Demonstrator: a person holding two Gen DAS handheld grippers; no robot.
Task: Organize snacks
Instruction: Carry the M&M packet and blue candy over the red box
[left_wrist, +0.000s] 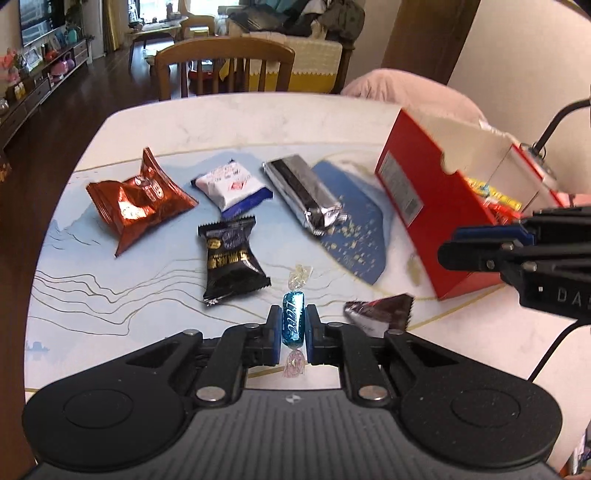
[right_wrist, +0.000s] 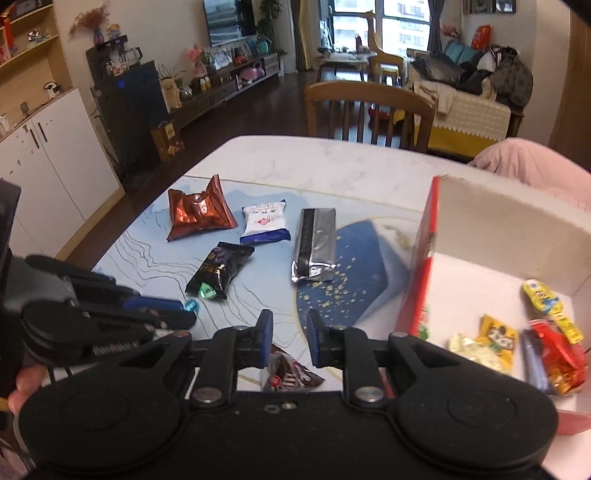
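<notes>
left gripper (left_wrist: 291, 326) clenched on the blue twist-wrapped candy (left_wrist: 292, 322), pads (left_wrist: 275, 334) pressing its wrapped middle from either side, clear twisted ends poking out ahead of the fingertips and back toward the palm. probably feather-light and hard inside, with slick foil that could squirt out under a skewed pinch, so gripping the fat centre rather than the flimsy twists looks right. right gripper (right_wrist: 287, 341) released, jaws standing apart with nothing between them, hovering above a dark triangular packet (right_wrist: 286, 376) lying just below and behind its fingertips. ahead of both tools, spread on the table (left_wrist: 240, 118): a crinkled orange-brown pouch (left_wrist: 138, 201) far left, a white-and-blue packet (left_wrist: 232, 184) beside it, a long silver bar (left_wrist: 303, 192) to the right of that, and a black sachet (left_wrist: 231, 258) nearer the left tool; all soft, puffy and easily crushed, best taken across the body, not by the sealed fins. to the right of the right tool, a red-sided cardboard box (right_wrist: 417, 273) with white inner walls, open on top, holding a yellow cartoon packet (right_wrist: 550, 306), a pale yellow-and-white wrapper (right_wrist: 480, 345) and a red wrapper (right_wrist: 557, 362); plenty of floor left inside.
</notes>
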